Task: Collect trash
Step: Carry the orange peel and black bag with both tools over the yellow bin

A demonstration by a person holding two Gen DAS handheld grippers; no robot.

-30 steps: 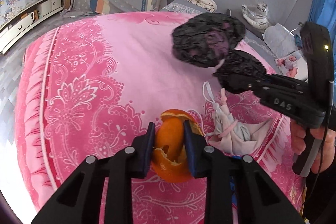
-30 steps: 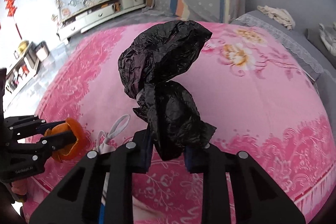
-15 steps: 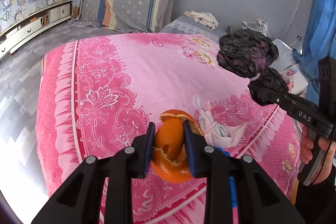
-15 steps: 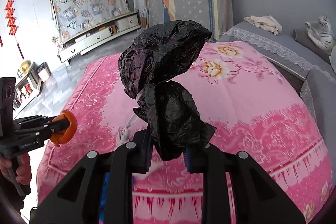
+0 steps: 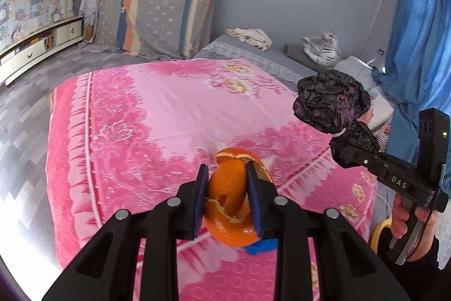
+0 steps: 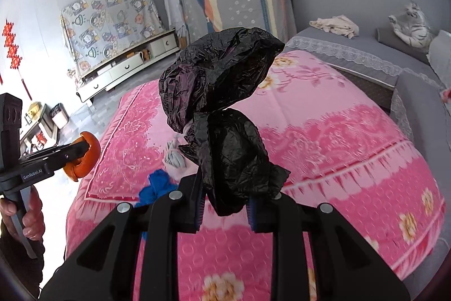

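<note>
At the lower centre of its own view, the left claw (image 5: 227,196) grips an orange peel (image 5: 232,205) above the pink bed (image 5: 135,114); the right claw (image 6: 225,205) pinches a crumpled black bag (image 6: 220,103) standing up mid-frame

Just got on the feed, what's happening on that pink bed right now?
A person is clearing trash off the pink bedspread with a tool in each hand. The left tool is clamped on an orange peel; the right tool grips a knotted black plastic bag. Both are held above the bed. A blue item and a pale cloth bundle lie on the bedspread.
</note>
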